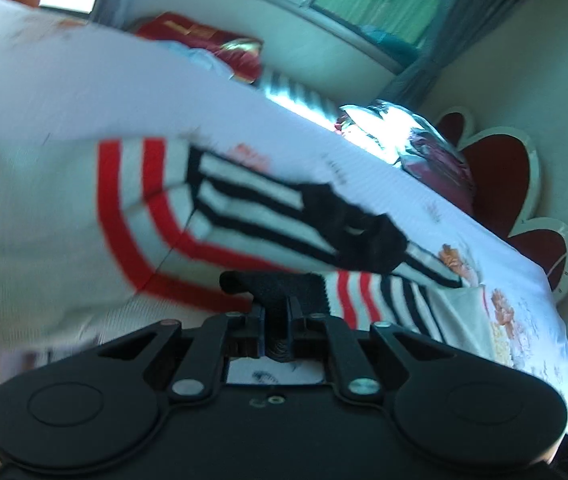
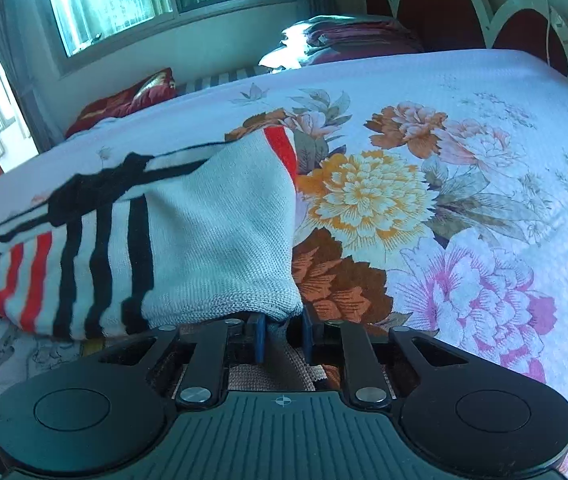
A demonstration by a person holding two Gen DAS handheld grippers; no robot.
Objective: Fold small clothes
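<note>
**Both hand-held grippers clamped on the striped knit garment, over the bed**

Your left hand-held gripper (image 1: 277,300) is clenched on the knit garment (image 1: 83,208): white knit with red and black stripes. Its cloth is bunched at the jaws and lifted off the bed, filling the left of the left wrist view; the picture is motion-blurred there.

Your right hand-held gripper (image 2: 284,328) grasps a plain white corner of the same garment (image 2: 219,232), its blue pads (image 2: 259,336) pinching the hem between them. The rest of the garment trails left across the floral bedspread (image 2: 464,200).

Background: a headboard (image 2: 440,4) with red panels, a folded stack of bedding (image 2: 348,36) and a red cushion (image 2: 131,96) by the window.

No brand, label or legible writing shows on the garment or either gripper.
</note>
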